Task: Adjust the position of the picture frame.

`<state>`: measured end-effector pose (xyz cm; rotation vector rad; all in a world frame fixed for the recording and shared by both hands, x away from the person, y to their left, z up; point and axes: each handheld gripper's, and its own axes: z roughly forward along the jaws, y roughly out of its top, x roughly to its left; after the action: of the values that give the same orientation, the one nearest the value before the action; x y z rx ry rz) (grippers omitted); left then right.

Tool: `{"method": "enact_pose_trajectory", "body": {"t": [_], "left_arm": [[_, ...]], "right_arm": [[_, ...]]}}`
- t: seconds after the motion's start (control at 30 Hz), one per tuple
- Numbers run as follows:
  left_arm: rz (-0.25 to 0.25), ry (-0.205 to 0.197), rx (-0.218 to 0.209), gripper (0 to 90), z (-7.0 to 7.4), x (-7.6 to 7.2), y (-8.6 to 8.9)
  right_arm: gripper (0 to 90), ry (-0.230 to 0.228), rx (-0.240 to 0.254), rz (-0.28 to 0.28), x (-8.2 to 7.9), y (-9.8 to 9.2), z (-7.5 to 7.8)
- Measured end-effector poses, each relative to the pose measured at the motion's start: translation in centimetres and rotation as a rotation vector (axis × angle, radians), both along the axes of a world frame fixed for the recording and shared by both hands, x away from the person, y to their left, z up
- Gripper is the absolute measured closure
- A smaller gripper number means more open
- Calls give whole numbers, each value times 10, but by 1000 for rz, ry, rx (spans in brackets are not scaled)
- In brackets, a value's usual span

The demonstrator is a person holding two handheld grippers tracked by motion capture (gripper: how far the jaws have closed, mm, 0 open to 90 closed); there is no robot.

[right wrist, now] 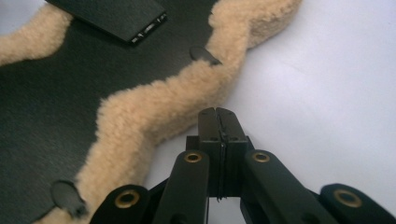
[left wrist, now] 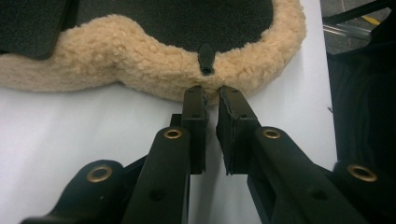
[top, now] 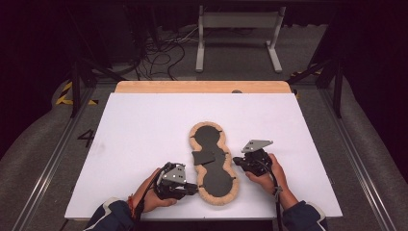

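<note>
A figure-eight black pad (top: 210, 138) with a tan fleece rim (top: 192, 139) lies on the white table (top: 144, 125). A loose black flap (top: 203, 157) rests across its waist. My left gripper (top: 196, 186) sits at the pad's near left edge. In the left gripper view its jaws (left wrist: 212, 88) stand a narrow slit apart, tips pushed into the fleece rim (left wrist: 140, 60) just below a small black tab (left wrist: 206, 58). My right gripper (top: 235, 160) is at the waist's right side. Its jaws (right wrist: 218, 111) are shut and empty, right beside the fleece rim (right wrist: 154, 107).
A wooden strip (top: 202, 86) runs along the table's far edge. Beyond it, a white metal stand (top: 238, 21) and loose cables (top: 163, 55) sit on the floor. Dark rails flank both sides of the table.
</note>
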<state>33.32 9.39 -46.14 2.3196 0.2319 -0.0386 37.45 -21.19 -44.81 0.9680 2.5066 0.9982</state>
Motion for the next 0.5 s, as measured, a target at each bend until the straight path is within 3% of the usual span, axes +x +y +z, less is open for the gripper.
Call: {"method": "enact_pose_trajectory", "body": {"t": [0.27,0.43,0.5], "left_arm": [[-22,2,3,817,0,1,-5],[-35,-9,7,837,0,1,-15],[-44,-15,9,848,0,1,-19]], "right_arm": [[900,12,5,4,2,2,-1],[900,-4,-11,-2,5,2,0],[900,-26,-53,5,7,6,2]]}}
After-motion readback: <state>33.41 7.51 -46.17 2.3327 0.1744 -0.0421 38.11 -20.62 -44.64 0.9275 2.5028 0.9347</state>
